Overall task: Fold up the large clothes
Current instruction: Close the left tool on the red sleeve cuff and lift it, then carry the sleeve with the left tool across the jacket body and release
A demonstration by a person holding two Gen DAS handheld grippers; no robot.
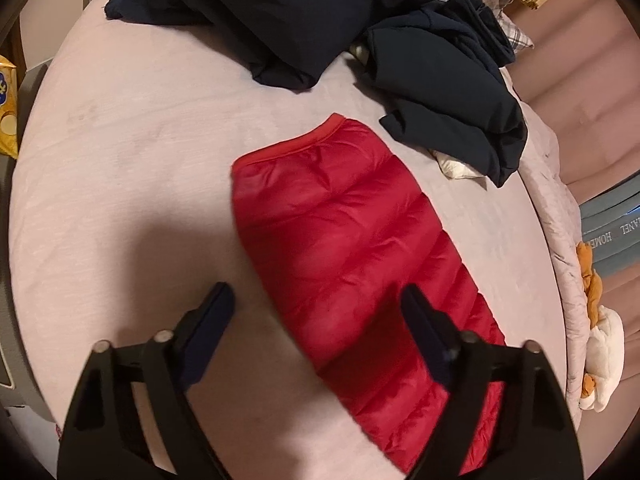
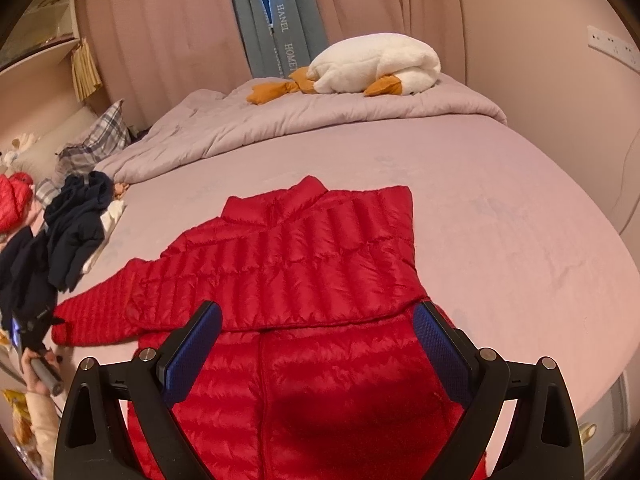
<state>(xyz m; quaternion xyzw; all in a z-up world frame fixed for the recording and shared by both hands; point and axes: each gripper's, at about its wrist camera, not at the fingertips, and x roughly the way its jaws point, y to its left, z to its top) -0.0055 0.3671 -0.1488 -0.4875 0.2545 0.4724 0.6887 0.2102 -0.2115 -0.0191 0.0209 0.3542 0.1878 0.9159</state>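
A red quilted down jacket lies on the pink bed, one side folded across its body, its left sleeve stretched out flat. My right gripper is open and empty, hovering above the jacket's middle. In the left wrist view the outstretched red sleeve with its cuff lies on the sheet. My left gripper is open and empty just above the sleeve. It also shows at the left edge of the right wrist view.
A heap of dark navy clothes lies beyond the sleeve cuff, also seen in the right wrist view. A grey quilt with a white plush goose sits at the bed's far side. Curtains hang behind.
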